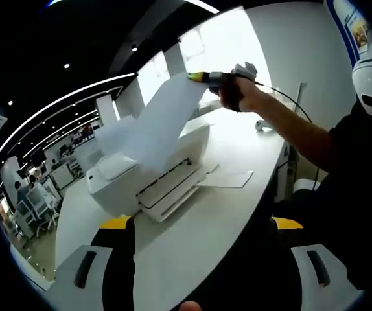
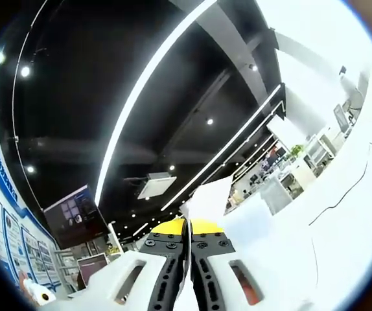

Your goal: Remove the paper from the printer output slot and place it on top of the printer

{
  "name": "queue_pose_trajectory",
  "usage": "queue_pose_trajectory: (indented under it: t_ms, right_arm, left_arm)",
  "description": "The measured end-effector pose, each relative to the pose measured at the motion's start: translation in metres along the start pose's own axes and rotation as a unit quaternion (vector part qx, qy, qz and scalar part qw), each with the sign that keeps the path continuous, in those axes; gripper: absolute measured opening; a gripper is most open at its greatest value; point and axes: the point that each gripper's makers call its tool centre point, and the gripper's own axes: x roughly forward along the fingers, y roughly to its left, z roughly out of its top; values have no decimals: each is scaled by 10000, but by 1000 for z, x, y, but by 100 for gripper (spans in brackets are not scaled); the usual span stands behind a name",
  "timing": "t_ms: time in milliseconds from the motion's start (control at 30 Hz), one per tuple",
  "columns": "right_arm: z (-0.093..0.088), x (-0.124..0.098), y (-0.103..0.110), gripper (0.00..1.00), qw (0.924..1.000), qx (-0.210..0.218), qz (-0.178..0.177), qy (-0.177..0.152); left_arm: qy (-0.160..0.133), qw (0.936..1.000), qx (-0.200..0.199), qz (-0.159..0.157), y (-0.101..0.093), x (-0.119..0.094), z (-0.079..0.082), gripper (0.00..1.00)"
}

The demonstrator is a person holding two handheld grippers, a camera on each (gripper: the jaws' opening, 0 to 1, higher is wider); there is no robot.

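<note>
A white printer sits on a long white table in the left gripper view. Above it a white paper sheet hangs slanted, its lower part over the printer's top. Its upper corner is pinched in my right gripper, held by a person's hand. In the right gripper view the right gripper points up at the ceiling, its yellow-tipped jaws pressed together on the paper sheet. My left gripper stands low over the table in front of the printer, jaws wide apart and empty.
A flat white sheet or tray flap lies on the table beside the printer's front. The person's dark-sleeved arm fills the right side. A small grey object rests farther back on the table. Desks and chairs stand beyond the table's left edge.
</note>
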Motion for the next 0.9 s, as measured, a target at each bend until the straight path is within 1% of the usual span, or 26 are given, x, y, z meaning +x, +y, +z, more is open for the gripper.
queue_pose_trajectory:
  t_ms: [300, 633, 700, 900]
  right_arm:
    - [-1, 3, -7, 0, 10000, 20, -85, -2]
    - [-6, 7, -27, 0, 9995, 68, -307, 11]
    - [-8, 8, -31, 0, 9990, 359, -283, -3]
    - [-9, 9, -37, 0, 9982, 492, -334, -43]
  left_arm:
    - [-5, 10000, -5, 12, 1, -1, 0, 87]
    - [-5, 10000, -1, 9, 1, 0, 0, 87]
    - [-8, 10000, -4, 5, 1, -1, 0, 87]
    - [0, 10000, -3, 1, 0, 0, -1, 87]
